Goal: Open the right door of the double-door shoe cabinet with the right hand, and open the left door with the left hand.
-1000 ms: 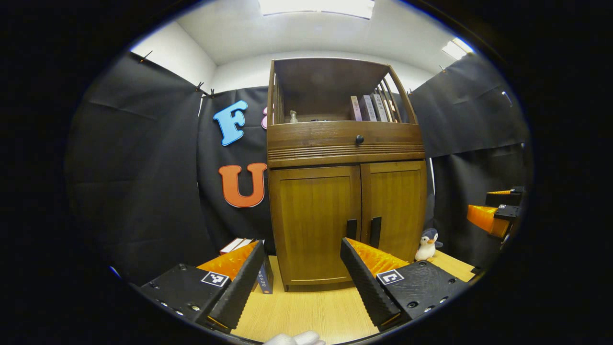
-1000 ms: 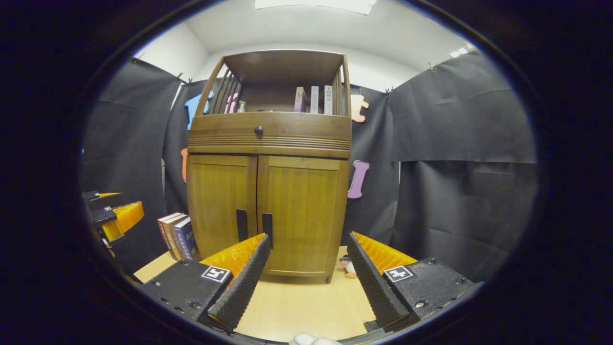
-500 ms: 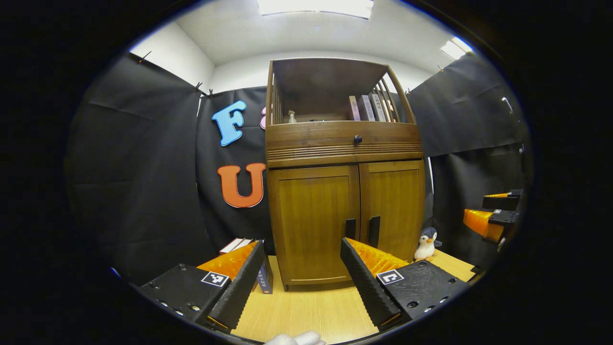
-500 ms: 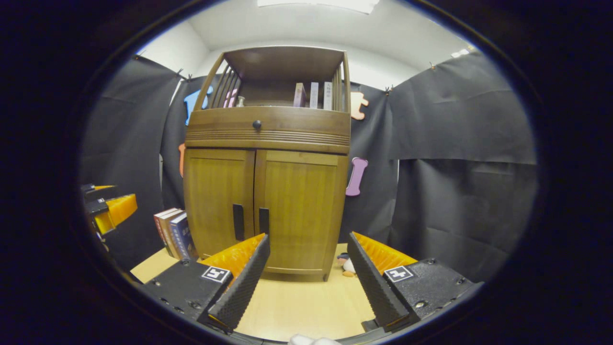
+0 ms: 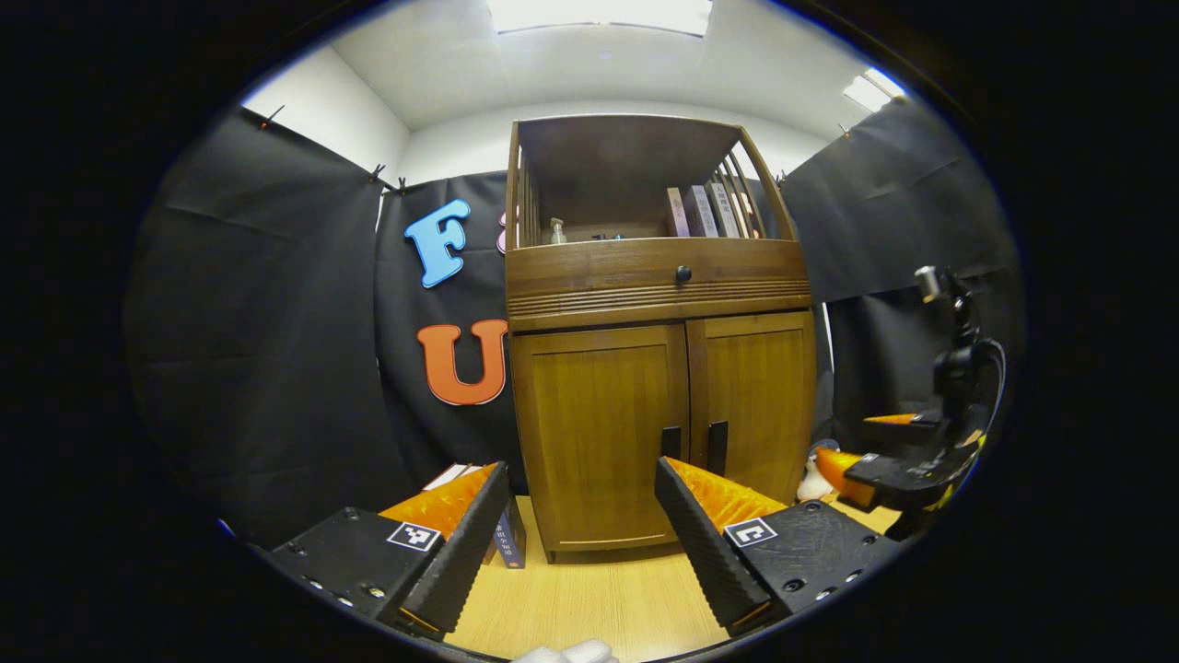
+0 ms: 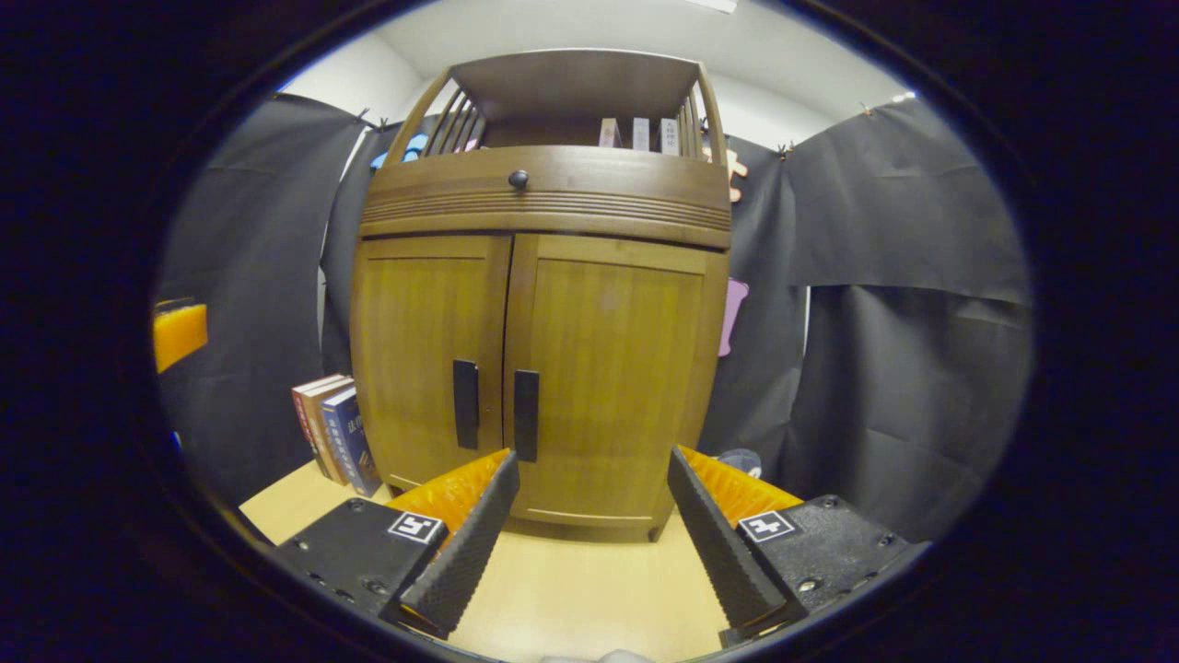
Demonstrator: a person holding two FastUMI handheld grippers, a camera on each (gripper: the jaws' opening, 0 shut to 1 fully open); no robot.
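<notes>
Right gripper view, shoe cabinet [image 6: 543, 304] nearer, doors shut as before

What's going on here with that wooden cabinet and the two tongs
A person holds a pair of tongs in each hand in front of a wooden shoe cabinet. Both doors are shut. The right tongs are open and close to the cabinet, aimed near the right door's handle but not touching it. The left tongs are open too, farther back, facing the left door. Neither handle is gripped yet, so no door has been opened.
</notes>
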